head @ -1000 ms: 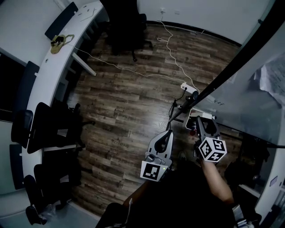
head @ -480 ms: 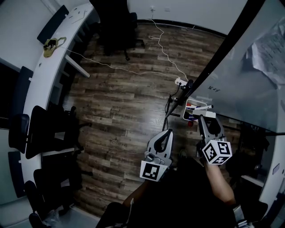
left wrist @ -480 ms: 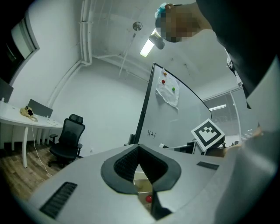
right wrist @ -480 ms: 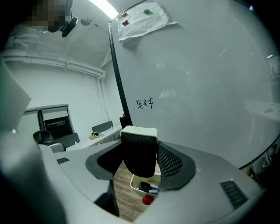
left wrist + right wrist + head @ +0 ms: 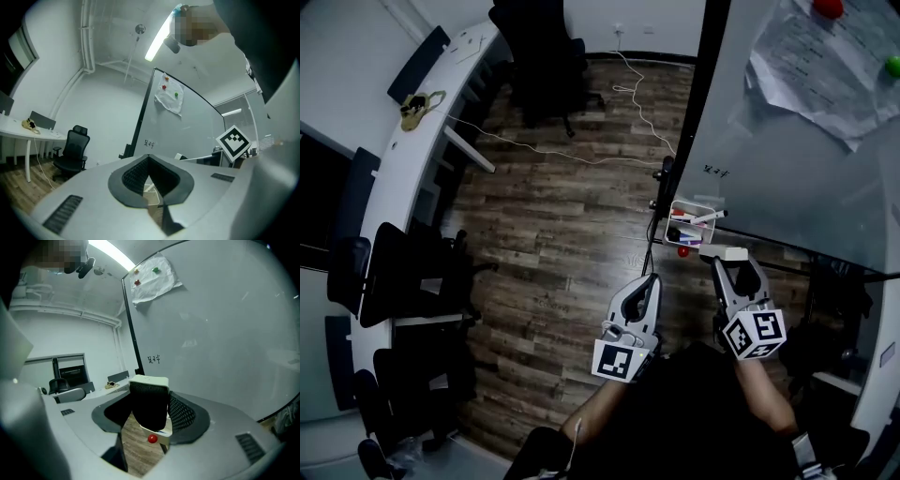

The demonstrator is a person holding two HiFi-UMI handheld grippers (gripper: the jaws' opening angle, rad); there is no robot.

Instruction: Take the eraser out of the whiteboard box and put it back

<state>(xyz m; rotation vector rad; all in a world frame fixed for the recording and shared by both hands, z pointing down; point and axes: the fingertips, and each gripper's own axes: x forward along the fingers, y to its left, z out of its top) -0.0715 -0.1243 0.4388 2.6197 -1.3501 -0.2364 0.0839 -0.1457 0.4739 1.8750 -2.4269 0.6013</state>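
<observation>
In the head view my right gripper [image 5: 729,262] is shut on the eraser [image 5: 727,253], a white-backed block with black felt. It hangs just below and right of the white whiteboard box [image 5: 673,225], apart from it. The box holds several markers, and a red ball [image 5: 682,251] sits at its lower edge. The right gripper view shows the eraser [image 5: 149,380] upright between the pads, with the box [image 5: 164,434] below it. My left gripper [image 5: 648,281] is shut and empty, left of the right one. The left gripper [image 5: 149,158] view shows its tips touching.
The whiteboard [image 5: 787,159] fills the upper right, with papers [image 5: 816,75] pinned by red and green magnets. A black stand post [image 5: 703,103] runs down beside the box. A white cable [image 5: 581,150] crosses the wooden floor. A long desk [image 5: 412,159] and office chairs stand at left.
Both grippers have moved forward toward the whiteboard. The right one has risen with the eraser still in it and now sits closer to the box. The board fills more of the head view.
</observation>
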